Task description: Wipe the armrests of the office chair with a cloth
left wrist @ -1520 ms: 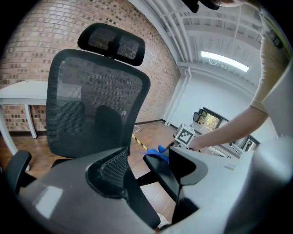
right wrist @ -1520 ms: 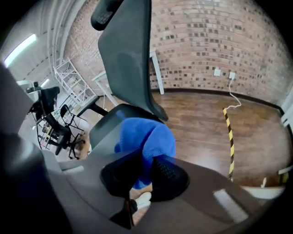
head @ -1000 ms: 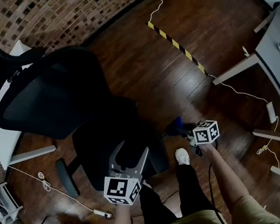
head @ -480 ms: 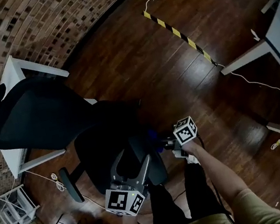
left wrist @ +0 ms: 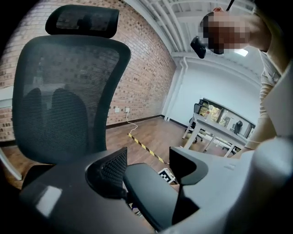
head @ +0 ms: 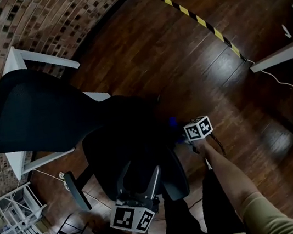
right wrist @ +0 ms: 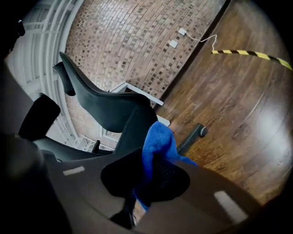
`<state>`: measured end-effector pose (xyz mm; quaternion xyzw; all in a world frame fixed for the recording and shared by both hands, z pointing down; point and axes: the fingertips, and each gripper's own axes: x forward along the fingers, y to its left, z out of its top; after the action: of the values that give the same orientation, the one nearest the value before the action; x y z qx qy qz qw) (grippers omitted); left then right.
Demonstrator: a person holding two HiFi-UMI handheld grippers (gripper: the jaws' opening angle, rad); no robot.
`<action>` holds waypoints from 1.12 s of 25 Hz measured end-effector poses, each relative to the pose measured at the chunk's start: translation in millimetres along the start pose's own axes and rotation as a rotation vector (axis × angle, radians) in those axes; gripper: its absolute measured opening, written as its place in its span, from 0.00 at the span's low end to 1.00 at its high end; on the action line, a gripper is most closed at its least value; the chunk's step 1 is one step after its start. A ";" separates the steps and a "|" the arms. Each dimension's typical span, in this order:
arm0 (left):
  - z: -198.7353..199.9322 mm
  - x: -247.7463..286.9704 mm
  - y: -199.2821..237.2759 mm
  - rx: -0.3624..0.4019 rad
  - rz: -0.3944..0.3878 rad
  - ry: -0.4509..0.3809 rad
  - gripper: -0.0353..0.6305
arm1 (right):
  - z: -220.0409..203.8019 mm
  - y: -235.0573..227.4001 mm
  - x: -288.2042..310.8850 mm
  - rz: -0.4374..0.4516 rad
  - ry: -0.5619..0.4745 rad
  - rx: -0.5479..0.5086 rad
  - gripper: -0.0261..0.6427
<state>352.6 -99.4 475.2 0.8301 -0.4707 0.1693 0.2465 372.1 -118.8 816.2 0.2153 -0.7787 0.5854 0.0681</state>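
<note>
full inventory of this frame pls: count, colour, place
office chair: 1, black, centre-left, backrest toward the brick wall
armrests: 2, black, either side of the seat
cloth: 1, blue, in the right gripper
desk: 1, white, behind the chair at the wall
hazard tape: 1 strip, yellow-black, on the wood floor
left gripper: 1, grey, open, over the seat, one armrest showing between its jaws
right gripper: 1, grey, shut on the cloth
</note>
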 end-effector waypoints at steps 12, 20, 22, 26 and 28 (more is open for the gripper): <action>7.5 1.9 1.7 0.016 -0.034 0.009 0.48 | -26.9 128.8 -107.9 0.498 -0.113 -0.079 0.08; 10.5 0.6 0.1 0.012 -0.024 0.018 0.48 | -42.1 194.9 -105.0 0.652 -0.034 -0.203 0.07; 9.5 -0.6 0.4 0.014 -0.025 0.025 0.48 | -41.8 192.5 -104.5 0.653 -0.035 -0.206 0.08; 5.8 -4.5 7.2 0.010 -0.015 0.030 0.48 | -48.8 152.7 -80.5 0.479 -0.025 -0.193 0.08; 3.5 -5.5 8.7 0.003 -0.008 0.030 0.48 | -51.5 127.3 -68.7 0.386 -0.015 -0.184 0.08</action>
<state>342.5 -101.3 471.8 0.8295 -0.4637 0.1812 0.2530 373.5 -24.5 695.0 0.0594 -0.8561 0.5124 -0.0315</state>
